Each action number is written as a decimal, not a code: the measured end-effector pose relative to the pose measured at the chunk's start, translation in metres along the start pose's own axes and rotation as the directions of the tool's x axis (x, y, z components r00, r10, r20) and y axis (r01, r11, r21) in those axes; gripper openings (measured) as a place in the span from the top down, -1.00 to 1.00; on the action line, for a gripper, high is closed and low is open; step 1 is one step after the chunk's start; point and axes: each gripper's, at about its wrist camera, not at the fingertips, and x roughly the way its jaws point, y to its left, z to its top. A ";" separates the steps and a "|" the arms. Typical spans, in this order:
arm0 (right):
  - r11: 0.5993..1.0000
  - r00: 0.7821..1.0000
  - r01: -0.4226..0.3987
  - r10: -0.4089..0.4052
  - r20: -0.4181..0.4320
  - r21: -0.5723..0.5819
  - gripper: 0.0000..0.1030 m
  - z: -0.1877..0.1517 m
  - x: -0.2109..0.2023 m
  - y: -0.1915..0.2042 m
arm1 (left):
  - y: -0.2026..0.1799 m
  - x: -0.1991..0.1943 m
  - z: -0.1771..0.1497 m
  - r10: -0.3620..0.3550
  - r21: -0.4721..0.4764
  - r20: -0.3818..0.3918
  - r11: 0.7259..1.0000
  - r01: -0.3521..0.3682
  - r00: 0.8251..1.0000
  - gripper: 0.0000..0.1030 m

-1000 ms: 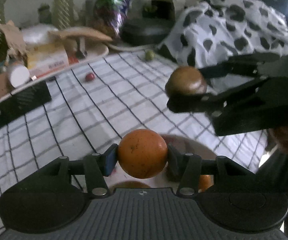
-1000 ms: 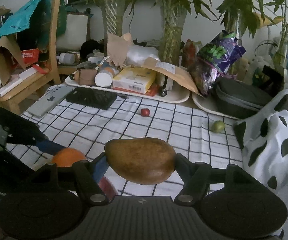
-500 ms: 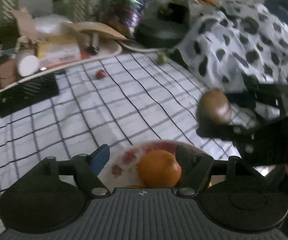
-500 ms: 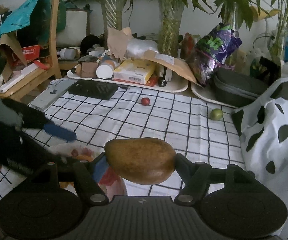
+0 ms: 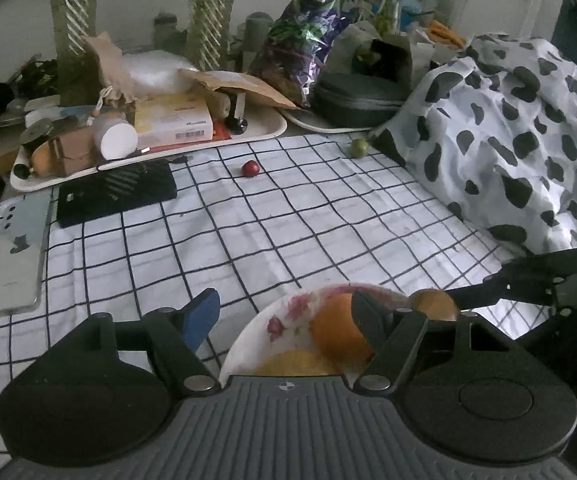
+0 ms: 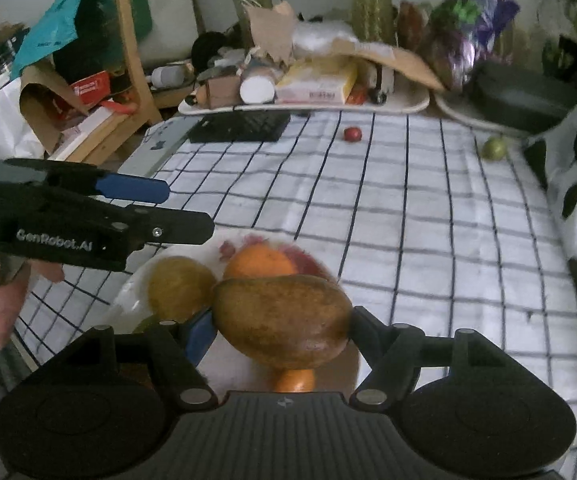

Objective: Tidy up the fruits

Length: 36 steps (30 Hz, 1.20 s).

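Left gripper (image 5: 284, 316) is released, nothing between its fingers. Its jaws have just been opening, and the orange (image 5: 338, 330) now sits in the plate (image 5: 248, 344) below it, next to a yellow fruit (image 5: 294, 362). Right gripper (image 6: 282, 330) is clenched on the brown pear (image 6: 282, 316), hanging over the plate's near edge, not yet set down.

Progress, judged from the layout: about halfway. In the plate: orange, yellow fruit, and another orange-coloured fruit (image 6: 292, 380) peeking under the pear in the right wrist view. Left to do: drop the pear in, then fetch the small red fruit (image 5: 250, 168) and the small green fruit (image 5: 358, 147), both loose on the checked cloth (image 5: 288, 220) at the far side, well apart from the plate.

Room: the middle of the cloth is open between the plate and the far fruits. The green fruit lies just beside the spotted blanket (image 5: 508, 140), so approach there is tight on the right. The red fruit is near the black box (image 5: 116, 192) and the tray (image 5: 264, 130) edge. The two grippers are close together over the plate, and the plate is getting crowded, so the pear could roll.
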 end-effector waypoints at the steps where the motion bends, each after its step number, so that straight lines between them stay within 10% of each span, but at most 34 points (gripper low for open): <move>1: 1.000 1.000 0.004 -0.004 -0.007 -0.006 -0.43 -0.001 0.001 0.002 | 0.000 -0.001 -0.002 0.003 0.003 -0.001 1.000 -0.003 1.000 -0.38; 18: 1.000 0.999 0.021 -0.022 -0.029 -0.021 -0.48 -0.002 0.009 0.011 | -0.002 -0.008 -0.009 0.044 0.039 -0.005 0.998 -0.044 0.999 -0.38; 23: 0.998 0.999 0.033 -0.031 0.029 -0.050 -1.00 -0.003 0.000 0.015 | -0.001 -0.010 -0.009 0.045 0.033 0.003 0.998 -0.045 0.999 -0.38; 36: 0.997 0.996 0.066 -0.064 0.065 -0.038 -1.00 -0.011 -0.012 0.017 | -0.003 -0.024 -0.015 0.055 -0.006 0.027 0.998 -0.055 0.998 -0.38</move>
